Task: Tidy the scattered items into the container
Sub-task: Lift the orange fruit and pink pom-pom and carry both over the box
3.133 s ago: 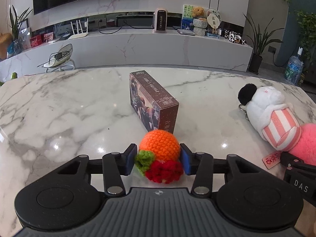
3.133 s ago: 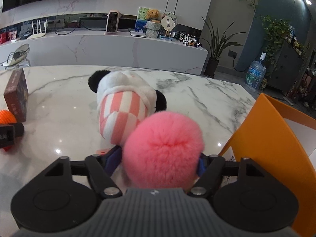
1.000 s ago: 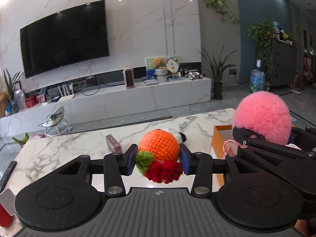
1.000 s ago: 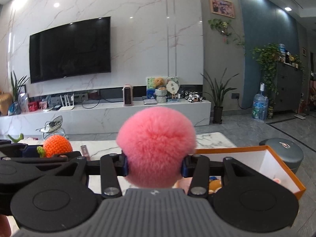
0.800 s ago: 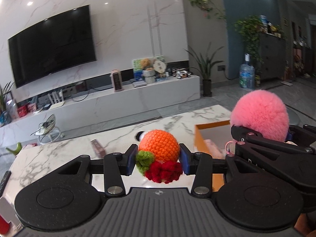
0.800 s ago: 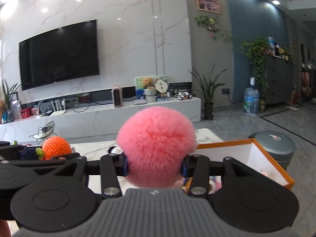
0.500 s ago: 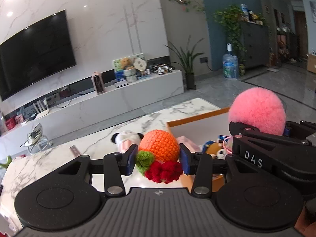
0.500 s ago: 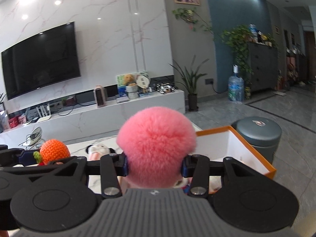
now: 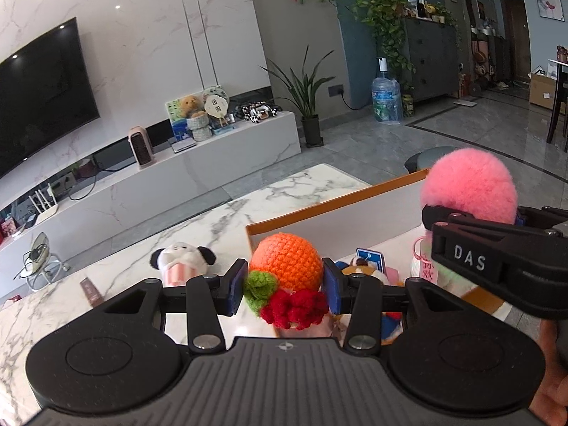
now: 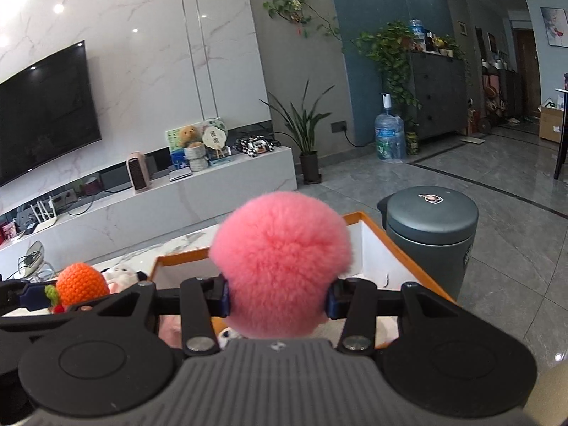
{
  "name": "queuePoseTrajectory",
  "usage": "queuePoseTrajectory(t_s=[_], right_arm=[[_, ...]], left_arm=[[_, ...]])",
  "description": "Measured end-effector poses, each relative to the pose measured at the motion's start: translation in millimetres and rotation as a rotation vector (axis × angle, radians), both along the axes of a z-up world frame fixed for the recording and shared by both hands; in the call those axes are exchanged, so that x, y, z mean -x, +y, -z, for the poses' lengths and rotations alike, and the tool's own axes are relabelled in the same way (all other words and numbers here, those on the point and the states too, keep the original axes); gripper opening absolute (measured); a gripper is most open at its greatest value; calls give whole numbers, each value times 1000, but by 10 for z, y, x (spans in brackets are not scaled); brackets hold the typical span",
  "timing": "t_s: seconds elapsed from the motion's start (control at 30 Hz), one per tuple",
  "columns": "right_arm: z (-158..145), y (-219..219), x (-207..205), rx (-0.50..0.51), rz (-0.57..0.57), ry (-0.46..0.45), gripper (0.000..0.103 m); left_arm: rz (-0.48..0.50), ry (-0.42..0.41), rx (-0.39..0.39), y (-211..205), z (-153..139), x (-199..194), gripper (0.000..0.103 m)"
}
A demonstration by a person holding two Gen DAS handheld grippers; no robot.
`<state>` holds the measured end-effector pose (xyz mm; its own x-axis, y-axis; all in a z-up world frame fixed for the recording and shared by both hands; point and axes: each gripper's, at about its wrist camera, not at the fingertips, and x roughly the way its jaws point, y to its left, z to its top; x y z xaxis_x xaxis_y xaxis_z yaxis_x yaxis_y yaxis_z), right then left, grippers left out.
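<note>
My left gripper (image 9: 284, 284) is shut on an orange crocheted fruit (image 9: 285, 257) with a green and red tuft, held over the near left corner of the orange-rimmed white box (image 9: 333, 200). My right gripper (image 10: 278, 293) is shut on a fluffy pink pompom (image 10: 280, 259), held above the same box (image 10: 372, 245); the pompom also shows in the left wrist view (image 9: 468, 186). The crocheted fruit also shows at the left of the right wrist view (image 10: 81, 284). Several small toys lie inside the box, mostly hidden by the grippers.
A panda plush (image 9: 183, 262) and a small brown box (image 9: 90, 291) lie on the marble table (image 9: 220, 227) left of the container. A grey round bin (image 10: 431, 234) stands on the floor beyond the box. A TV bench (image 10: 159, 206) runs along the far wall.
Both grippers have swung right with their toys and now hang over the orange box. The panda plush and brown box have slid to the left of the view.
</note>
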<state>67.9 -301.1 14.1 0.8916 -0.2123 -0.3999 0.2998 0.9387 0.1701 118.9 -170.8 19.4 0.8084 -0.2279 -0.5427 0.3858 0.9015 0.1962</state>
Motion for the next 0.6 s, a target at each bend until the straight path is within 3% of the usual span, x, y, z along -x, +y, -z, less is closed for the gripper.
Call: queuePoseTrajectory(t_s=[0.6], right_arm=[[245,-596,-737,4,41,82,49]], left_arm=[[93,69,-25,-541,339,-742,51]])
